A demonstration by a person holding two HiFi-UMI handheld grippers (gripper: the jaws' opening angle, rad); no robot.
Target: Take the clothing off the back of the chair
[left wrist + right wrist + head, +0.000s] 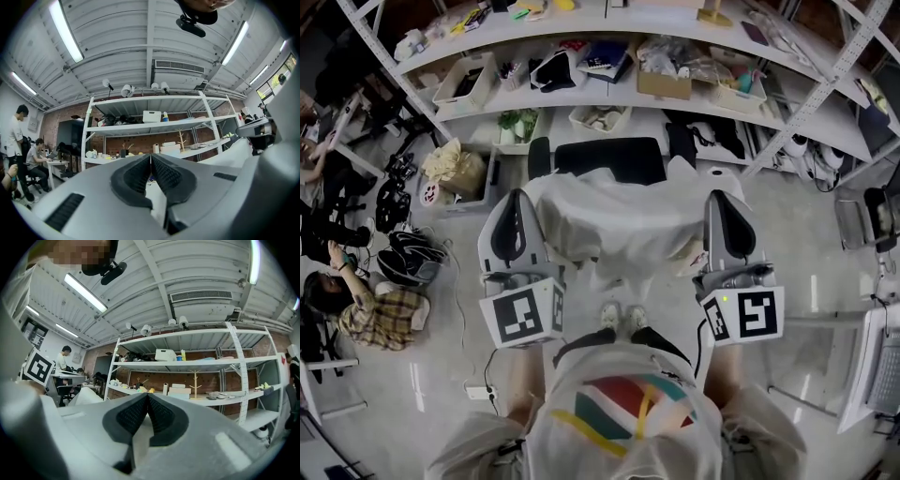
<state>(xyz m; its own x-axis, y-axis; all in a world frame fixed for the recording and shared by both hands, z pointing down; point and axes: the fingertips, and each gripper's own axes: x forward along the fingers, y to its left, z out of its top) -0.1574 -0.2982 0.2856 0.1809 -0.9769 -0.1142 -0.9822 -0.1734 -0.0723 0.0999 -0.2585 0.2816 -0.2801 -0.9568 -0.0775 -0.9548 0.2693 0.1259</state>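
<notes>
White cloth garment [614, 225] stretches crosswise between left tongs [517, 199] and right tongs [723, 199], just this side of the black office chair [609, 157]. Each is clamped shut on an upper corner.

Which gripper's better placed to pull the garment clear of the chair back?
Right, probably. Both the left gripper and right gripper are shut on the white garment, but its far edge rides up against the chair back on the right gripper's side.
</notes>
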